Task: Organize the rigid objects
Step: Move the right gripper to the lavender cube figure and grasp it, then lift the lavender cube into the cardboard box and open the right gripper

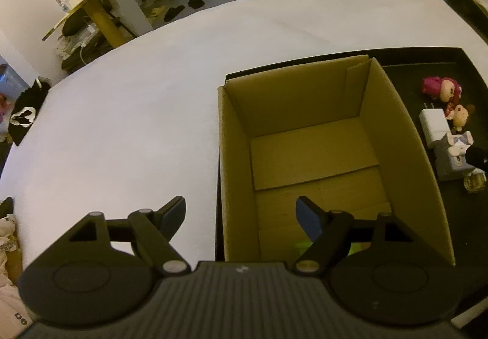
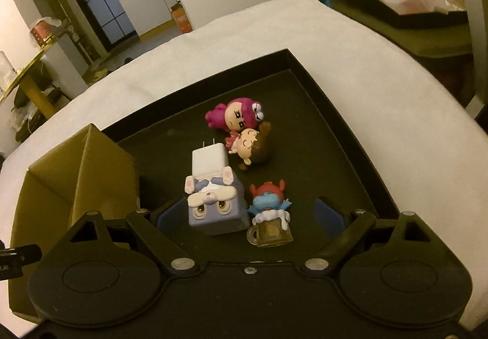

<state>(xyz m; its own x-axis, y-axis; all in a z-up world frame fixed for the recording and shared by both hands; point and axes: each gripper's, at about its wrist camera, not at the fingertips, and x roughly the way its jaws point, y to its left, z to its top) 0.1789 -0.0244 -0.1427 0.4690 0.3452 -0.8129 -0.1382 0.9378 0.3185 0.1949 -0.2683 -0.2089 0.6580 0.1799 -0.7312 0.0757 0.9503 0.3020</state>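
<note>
White-sheeted bed (image 1: 128, 113) underneath, carrying black tray (image 2: 335, 113) with open cardboard box (image 1: 393, 137) at its left end and small toys at its right. Cluttered room beyond, shelves and dark doorway.

Left gripper (image 1: 241, 214): fingers spread wide, nothing between them, hovering over box's near-left corner. Sliver of green (image 1: 300, 244) just visible low in box behind right finger; too hidden to name.

Right gripper (image 2: 247, 214): fingers spread wide, nothing pinched, straddling grey bunny block (image 2: 218, 211) and blue figure on beer mug (image 2: 270, 217), side by side. White charger (image 2: 209, 160) touching block's far end; pink-haired doll (image 2: 236, 116) and brown-haired doll (image 2: 253, 145) further back, touching each other.

Step in hand, by judgement: left drop apparently finished, right lining up next pick from tray. Task early, five items outside box.

Next move calls for centring on one item only, likely bunny block, lowering, closing on its flat sides without nudging mug, then carrying across to box.
</note>
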